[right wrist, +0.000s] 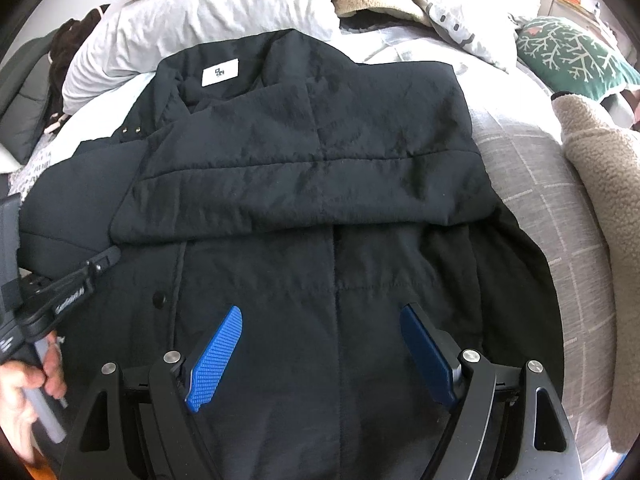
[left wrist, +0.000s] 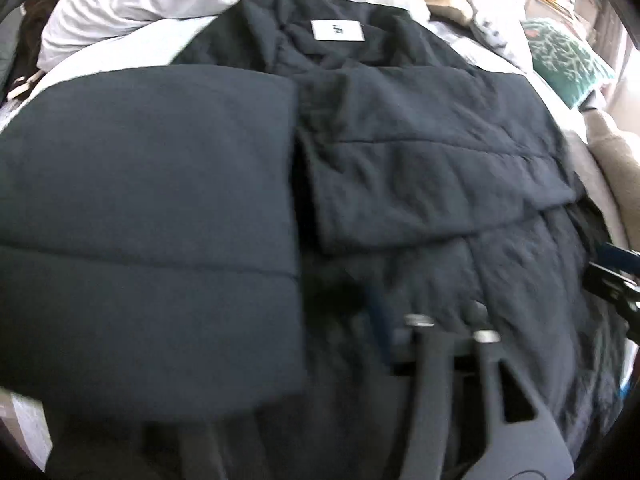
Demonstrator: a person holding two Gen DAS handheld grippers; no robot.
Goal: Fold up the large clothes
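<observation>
A large dark navy padded jacket (right wrist: pixel 304 152) lies flat on a bed, collar and white label (right wrist: pixel 221 72) at the far end, both sleeves folded across its chest. It also fills the left wrist view (left wrist: pixel 400 140). My right gripper (right wrist: pixel 324 316) is open, blue pads (right wrist: pixel 218 344) spread, hovering above the jacket's lower front. My left gripper (left wrist: pixel 400 312) holds the left sleeve (left wrist: pixel 152 216), which drapes over and hides its left finger; only the right finger shows. It appears at the left edge of the right wrist view (right wrist: pixel 80 280).
White pillows (right wrist: pixel 224 8) lie beyond the collar. A beige fleece blanket (right wrist: pixel 604 208) lies at the right. A green patterned cushion (right wrist: pixel 572 56) sits at the far right. The grey checked bedcover (right wrist: pixel 532 184) shows right of the jacket. Dark clothing (right wrist: pixel 68 52) lies far left.
</observation>
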